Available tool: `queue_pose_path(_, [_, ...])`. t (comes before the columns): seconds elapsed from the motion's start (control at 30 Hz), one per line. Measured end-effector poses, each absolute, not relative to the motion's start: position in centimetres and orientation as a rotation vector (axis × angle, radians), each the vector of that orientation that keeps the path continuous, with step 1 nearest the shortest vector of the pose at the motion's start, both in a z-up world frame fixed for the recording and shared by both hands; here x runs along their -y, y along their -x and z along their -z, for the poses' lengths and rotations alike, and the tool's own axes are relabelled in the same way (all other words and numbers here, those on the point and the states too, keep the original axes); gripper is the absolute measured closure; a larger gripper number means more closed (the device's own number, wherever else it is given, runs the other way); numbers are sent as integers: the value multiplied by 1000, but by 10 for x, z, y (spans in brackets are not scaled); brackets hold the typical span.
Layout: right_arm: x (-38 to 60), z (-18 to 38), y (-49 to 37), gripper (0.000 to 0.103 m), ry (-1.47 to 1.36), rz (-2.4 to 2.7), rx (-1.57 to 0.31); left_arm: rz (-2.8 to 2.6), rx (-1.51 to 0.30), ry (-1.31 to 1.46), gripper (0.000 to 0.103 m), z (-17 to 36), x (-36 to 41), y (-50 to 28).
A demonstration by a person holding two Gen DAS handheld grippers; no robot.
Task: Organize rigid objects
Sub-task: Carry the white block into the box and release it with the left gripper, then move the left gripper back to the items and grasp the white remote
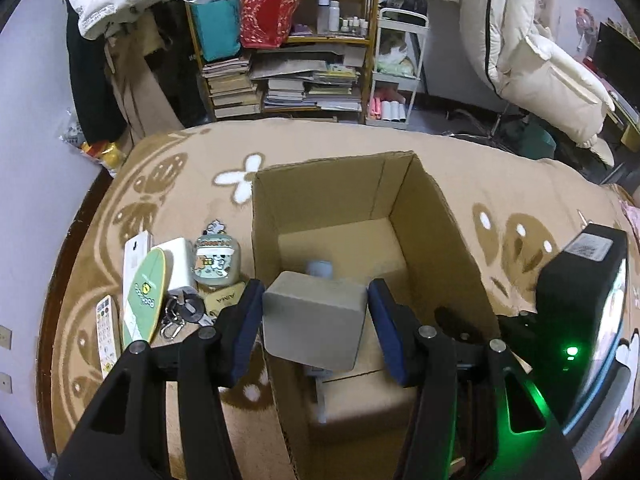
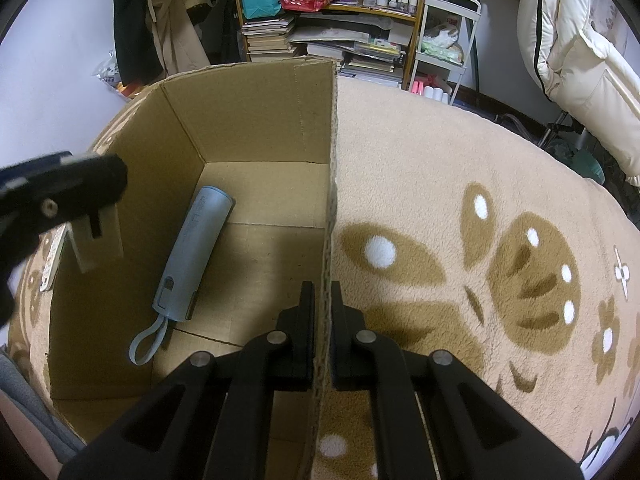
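An open cardboard box (image 1: 424,216) stands on a tan patterned blanket. My left gripper (image 1: 315,320) holds a grey square box (image 1: 314,322) between its blue pads, above the box's opening. A light blue cylinder with a loop strap (image 2: 196,252) lies on the box floor; its end shows behind the grey box (image 1: 319,269). My right gripper (image 2: 323,320) is shut on the cardboard box's right wall (image 2: 332,184). The left gripper shows at the left in the right wrist view (image 2: 76,192), blurred.
Left of the box lie a white remote (image 1: 106,332), a green oval board (image 1: 144,300), a white charger (image 1: 178,260), a cartoon earbud case (image 1: 216,264) and keys (image 1: 182,312). A bookshelf (image 1: 280,40) and a cream coat (image 1: 532,52) stand behind the bed.
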State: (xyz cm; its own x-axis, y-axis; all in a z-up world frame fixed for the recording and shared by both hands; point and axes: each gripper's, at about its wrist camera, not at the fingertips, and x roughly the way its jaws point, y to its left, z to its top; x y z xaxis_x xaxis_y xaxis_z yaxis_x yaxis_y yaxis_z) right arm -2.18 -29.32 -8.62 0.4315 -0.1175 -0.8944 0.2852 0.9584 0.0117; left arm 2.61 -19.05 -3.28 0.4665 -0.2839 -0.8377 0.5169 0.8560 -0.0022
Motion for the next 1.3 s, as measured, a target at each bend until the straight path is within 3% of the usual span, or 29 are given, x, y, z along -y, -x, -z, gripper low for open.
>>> queue_pose_path(0.37, [292,88,23,96,-167,251,-1098,519,-974,-273,51,31,191,-23])
queue_pose_path(0.47, [292,88,23,96,-166,252,-1098,529,-965,-264,55,29,192,-21])
queue_pose_path(0.97, [293,88,23,96,-173,248,-1103,510,-920,-331,50,9,181,-32])
queue_pose_path(1.07, [294,88,23,96,-171,248,-1104,482,-899,-337,35,0,164,-45])
queue_pose_path(1.13, [294,88,23,96,-172,248,-1103,448,-887,-327,11,-6,149,-55])
queue_pose_path(1.3, [294,88,23,96,-170,249,-1104,346,-879,-302,4,-8,111,-79])
